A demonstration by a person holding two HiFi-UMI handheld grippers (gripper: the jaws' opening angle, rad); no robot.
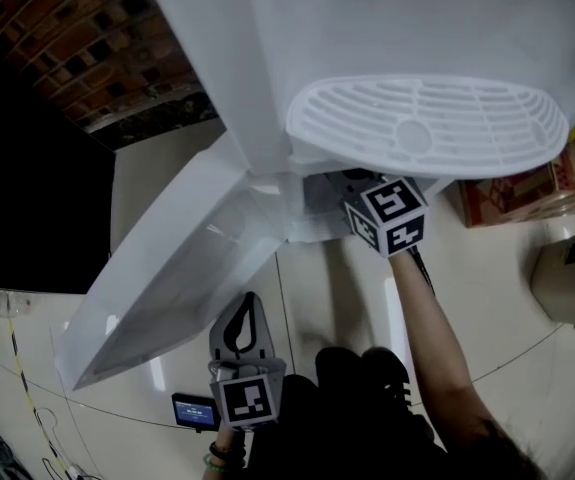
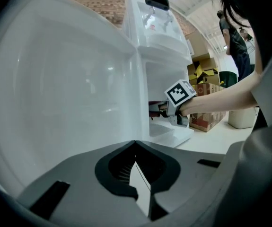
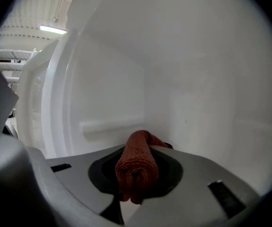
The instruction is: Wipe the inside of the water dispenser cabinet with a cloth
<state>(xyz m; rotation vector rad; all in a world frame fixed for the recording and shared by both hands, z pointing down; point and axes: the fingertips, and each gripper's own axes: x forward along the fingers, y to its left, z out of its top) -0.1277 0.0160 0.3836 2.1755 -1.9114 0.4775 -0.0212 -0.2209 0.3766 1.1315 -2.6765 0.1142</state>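
The white water dispenser (image 1: 387, 28) stands with its lower cabinet door (image 1: 167, 278) swung open to the left. My right gripper (image 1: 360, 186) reaches into the cabinet under the drip tray (image 1: 427, 123), with its marker cube (image 1: 387, 213) just outside. It is shut on a rolled red-brown cloth (image 3: 136, 167), which touches the white inner back wall (image 3: 126, 89). My left gripper (image 1: 248, 303) is shut on nothing and hangs beside the open door, its jaws pointing at the door's inner face (image 2: 55, 89). From there the right gripper's cube (image 2: 179, 92) shows at the cabinet mouth.
Cardboard boxes (image 1: 527, 183) and a beige bin (image 1: 572, 278) stand on the floor to the right of the dispenser. A small device with a blue screen (image 1: 195, 410) lies by my feet. A brick wall (image 1: 87, 48) is behind. Another person (image 2: 235, 37) stands further off.
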